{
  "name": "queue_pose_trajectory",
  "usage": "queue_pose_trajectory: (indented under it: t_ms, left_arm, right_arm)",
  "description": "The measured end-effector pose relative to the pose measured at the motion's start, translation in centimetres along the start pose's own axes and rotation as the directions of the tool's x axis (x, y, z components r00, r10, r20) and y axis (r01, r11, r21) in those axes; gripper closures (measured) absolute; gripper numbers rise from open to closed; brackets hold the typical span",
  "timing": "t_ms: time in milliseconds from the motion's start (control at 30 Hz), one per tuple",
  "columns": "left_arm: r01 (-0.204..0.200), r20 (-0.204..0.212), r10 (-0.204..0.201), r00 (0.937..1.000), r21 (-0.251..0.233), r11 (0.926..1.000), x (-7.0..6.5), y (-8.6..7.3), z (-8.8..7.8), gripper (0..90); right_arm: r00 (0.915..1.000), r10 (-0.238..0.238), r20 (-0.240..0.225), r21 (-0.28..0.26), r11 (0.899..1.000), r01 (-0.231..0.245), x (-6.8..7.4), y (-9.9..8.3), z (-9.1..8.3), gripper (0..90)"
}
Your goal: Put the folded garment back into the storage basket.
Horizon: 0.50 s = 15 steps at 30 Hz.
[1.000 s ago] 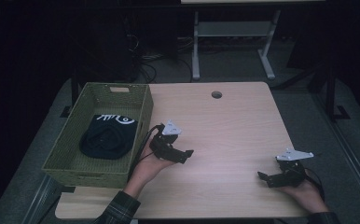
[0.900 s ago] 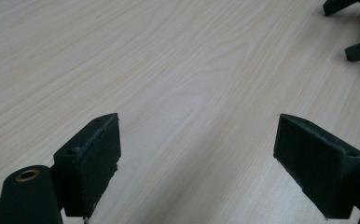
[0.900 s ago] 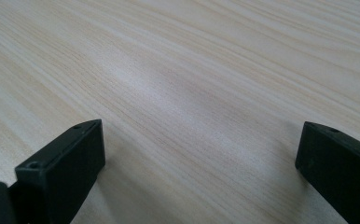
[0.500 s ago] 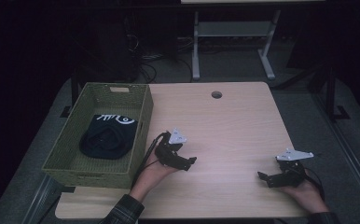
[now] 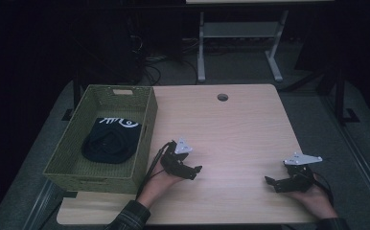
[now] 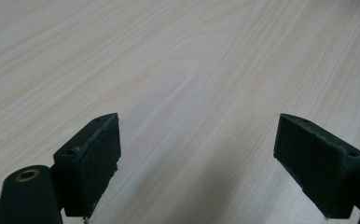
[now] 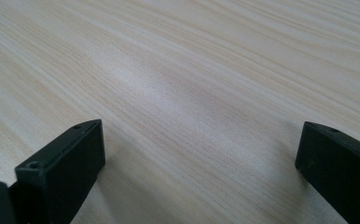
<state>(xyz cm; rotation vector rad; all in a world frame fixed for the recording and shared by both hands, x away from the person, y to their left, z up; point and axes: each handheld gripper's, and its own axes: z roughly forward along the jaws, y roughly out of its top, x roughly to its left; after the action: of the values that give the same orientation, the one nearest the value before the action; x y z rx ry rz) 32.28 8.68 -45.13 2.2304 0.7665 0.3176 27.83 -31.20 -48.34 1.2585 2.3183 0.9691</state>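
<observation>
**Both grippers idle, black cap in the basket**

I had the left gripper (image 5: 192, 171) low over the bare wooden table (image 5: 231, 124), just beside the green woven basket (image 5: 144, 139), its jaws spread wide with nothing between them. My right gripper (image 5: 275, 183) sat near the table's front right corner, well apart from the left, jaws equally wide and empty; both gripper views showed wood grain between the pads.

The nearest thing was the black cap (image 5: 110, 141) with white lettering, lying crumpled on the basket's floor. I judged it light, soft and floppy, likely to sag or fold when lifted rather than slip. I would have pinched a raised fold of the crown or the brim, reaching down over the basket wall, though I couldn't tell where the brim lay.
</observation>
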Motion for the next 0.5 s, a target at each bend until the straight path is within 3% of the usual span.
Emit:
queue_pose_trajectory:
  t_ms: [500]
  left_arm:
    - [0.000,-0.015,0.001,0.9999,0.063,0.9980,0.1,-1.4,1.7,12.6]
  right_arm:
    - [1.0000,0.001,0.000,0.001,1.000,-0.001,0.0,0.0,0.0,1.1]
